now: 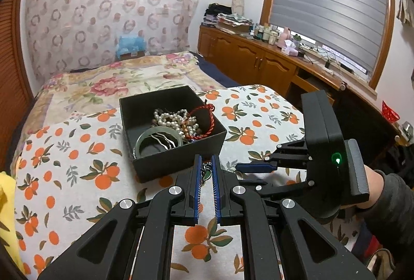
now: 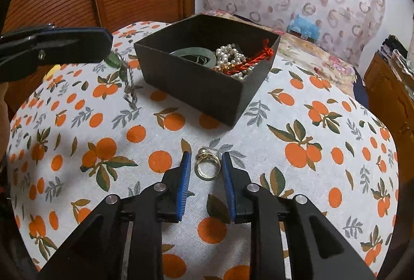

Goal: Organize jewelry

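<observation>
Here the right gripper point(image 2: 205, 168) straddles a gold ring point(image 2: 207, 166), jaws apart, low over the cloth point(image 2: 310, 176).

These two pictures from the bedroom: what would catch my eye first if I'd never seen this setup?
Probably the black box on the orange-print cloth, heaped with pearls, a red cord and a jade bangle. Next, the gold pearl ring lying between the open fingers of the right claw. To the box's left, the left claw pinches a chain with a green pendant, which dangles onto the cloth.
</observation>
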### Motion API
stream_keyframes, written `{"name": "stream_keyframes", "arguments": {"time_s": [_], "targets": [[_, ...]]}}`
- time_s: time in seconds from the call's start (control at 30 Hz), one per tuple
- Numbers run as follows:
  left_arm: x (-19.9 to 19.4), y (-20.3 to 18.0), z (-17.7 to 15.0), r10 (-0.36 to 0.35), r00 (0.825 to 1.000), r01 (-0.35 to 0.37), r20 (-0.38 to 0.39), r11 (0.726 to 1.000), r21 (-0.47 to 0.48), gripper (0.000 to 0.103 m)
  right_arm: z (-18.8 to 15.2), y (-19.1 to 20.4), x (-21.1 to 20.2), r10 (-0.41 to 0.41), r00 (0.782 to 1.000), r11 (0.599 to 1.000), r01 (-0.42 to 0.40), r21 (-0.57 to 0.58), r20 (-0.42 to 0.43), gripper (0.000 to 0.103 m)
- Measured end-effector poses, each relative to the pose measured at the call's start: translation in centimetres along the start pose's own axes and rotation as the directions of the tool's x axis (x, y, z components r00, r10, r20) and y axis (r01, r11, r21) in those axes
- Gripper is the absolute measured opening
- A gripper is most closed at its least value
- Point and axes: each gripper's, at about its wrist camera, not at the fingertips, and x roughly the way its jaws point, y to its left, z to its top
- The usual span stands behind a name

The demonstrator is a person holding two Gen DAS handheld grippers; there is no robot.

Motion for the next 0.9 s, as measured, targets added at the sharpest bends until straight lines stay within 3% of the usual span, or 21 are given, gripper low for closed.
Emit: {"name": "stream_keyframes", "arguments": {"time_s": [0.37,0.63,0.9], "targets": [[-0.7,0.7,1.2,0.024,0.999,-0.024,0.028,1.000,0.002,0.007,0.5,-0.4,-1.9,0.003,0.998,1.000,-0.004,0.021,0.058,0.022],[-0.5,2.3,2.9,0.075,0.996,-0.075,0.041,0.997,-0.002,0.007,4.8,-2.0,-4.5,-0.018,0.984,0.998,0.008,0.058,0.180,0.022],[0.8,4.4,4.3,0.128,0.991,-0.127,0.030,0.991,-0.028,0.007,8.8,-2.9,-3.4,-0.014,0.978,0.998,0.002,0.058,0.210,0.022]]}}
